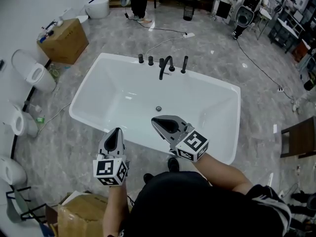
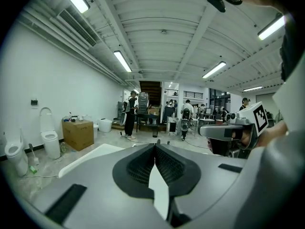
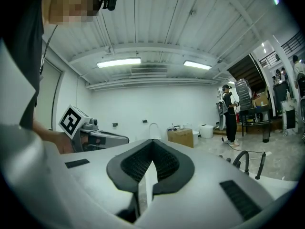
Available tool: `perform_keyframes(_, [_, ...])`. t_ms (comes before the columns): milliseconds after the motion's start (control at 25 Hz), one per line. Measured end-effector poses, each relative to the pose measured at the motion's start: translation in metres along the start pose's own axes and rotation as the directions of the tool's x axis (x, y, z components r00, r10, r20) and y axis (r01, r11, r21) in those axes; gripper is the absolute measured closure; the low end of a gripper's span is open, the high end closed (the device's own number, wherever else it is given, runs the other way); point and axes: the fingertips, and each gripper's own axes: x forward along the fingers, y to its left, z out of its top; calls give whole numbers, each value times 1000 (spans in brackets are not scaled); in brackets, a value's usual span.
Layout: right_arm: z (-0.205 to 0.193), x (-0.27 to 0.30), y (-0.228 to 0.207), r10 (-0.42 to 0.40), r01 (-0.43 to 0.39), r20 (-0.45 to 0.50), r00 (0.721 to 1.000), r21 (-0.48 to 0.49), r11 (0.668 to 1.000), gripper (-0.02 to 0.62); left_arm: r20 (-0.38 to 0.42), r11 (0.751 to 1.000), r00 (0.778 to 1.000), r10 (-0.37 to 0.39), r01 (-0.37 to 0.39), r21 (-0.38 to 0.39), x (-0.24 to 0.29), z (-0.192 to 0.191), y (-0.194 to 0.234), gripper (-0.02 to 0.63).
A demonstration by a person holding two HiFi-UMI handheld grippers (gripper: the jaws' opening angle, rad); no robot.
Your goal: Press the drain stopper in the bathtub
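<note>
White bathtub (image 1: 94, 90) on a grey marbled floor (image 1: 217, 58) (cardboard box (image 1: 64, 39) by the wall), drain stopper (image 1: 158, 108) in its bottom. Left gripper (image 1: 117, 130) and right gripper (image 1: 154, 120) both closed, empty.

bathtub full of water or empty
Empty. The bathtub shows a bare white floor in the head view, with no waterline on its walls, and the drain stopper is plainly visible at the bottom.

No words or numbers can be read anywhere; the left cube (image 1: 110, 172) on the left hand-held gripper (image 1: 117, 132) and the right cube (image 1: 192, 145) on the right hand-held gripper (image 1: 157, 122) show only black-and-white square patterns.
</note>
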Motion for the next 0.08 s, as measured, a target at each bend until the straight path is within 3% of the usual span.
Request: perform_keyframes(80, [-6,0,0,-2,2,-7,1000,4,1000,584,-2,1000,1000,-4,4,0,2,-3,0,592])
